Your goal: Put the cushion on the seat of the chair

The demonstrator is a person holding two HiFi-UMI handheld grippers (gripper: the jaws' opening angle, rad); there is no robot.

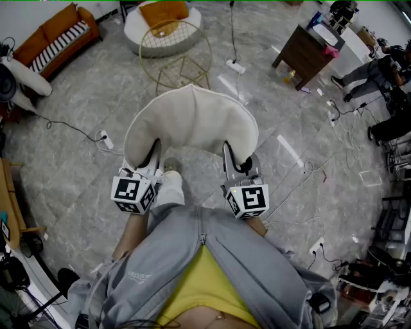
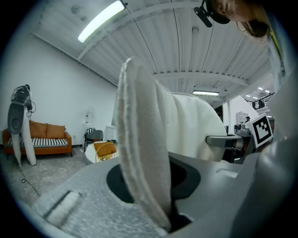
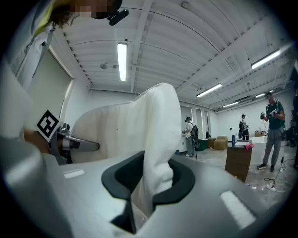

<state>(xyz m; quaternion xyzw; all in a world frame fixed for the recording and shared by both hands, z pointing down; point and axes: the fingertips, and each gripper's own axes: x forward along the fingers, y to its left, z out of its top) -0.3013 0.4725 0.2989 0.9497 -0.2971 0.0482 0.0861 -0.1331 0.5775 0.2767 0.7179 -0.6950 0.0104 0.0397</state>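
A cream, shell-shaped cushion [image 1: 191, 122] hangs in the air in front of me, held by its near edge from both sides. My left gripper [image 1: 153, 157] is shut on the cushion's left edge, and its own view shows the fabric [image 2: 139, 153] pinched between the jaws. On the other edge, the right gripper [image 1: 230, 159] is shut on the cushion too, the cloth [image 3: 158, 139] squeezed in its jaws. The gold wire chair [image 1: 174, 54] stands on the floor beyond the cushion, with its round seat bare.
Behind the chair is a white round pouf [image 1: 151, 32] with an orange pillow [image 1: 164, 11] on it. An orange sofa [image 1: 61, 35] stands at far left and a dark wooden table [image 1: 307, 51] at right. Cables and a power strip [image 1: 234, 66] cross the marble floor. People [image 1: 379, 71] stand at right.
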